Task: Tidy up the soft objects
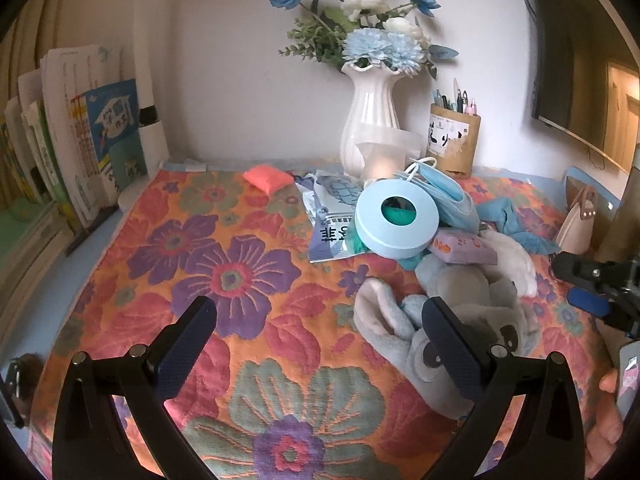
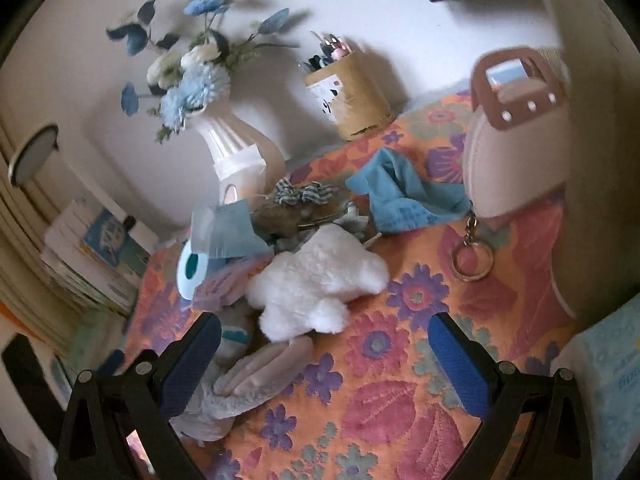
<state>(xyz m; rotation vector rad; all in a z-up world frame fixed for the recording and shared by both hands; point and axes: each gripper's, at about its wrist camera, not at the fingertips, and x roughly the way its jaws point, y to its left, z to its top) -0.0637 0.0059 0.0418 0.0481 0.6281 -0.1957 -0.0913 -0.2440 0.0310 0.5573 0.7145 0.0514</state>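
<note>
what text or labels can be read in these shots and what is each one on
"非": one large character on the blue-and-white packet lying on the floral cloth; the rest of its print is too small to read.
Blue book cover among the standing books: large white characters, too distorted to read.
Pen holder: black brush calligraphy, not legible.
Purple packet: print too small.
Wipes pack, right wrist view: blurred lettering.

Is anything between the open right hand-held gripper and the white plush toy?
Nothing visible. The right hand-held gripper is open, and only bare floral cloth lies before the white plush toy; a grey plush sits left of that path.
</note>
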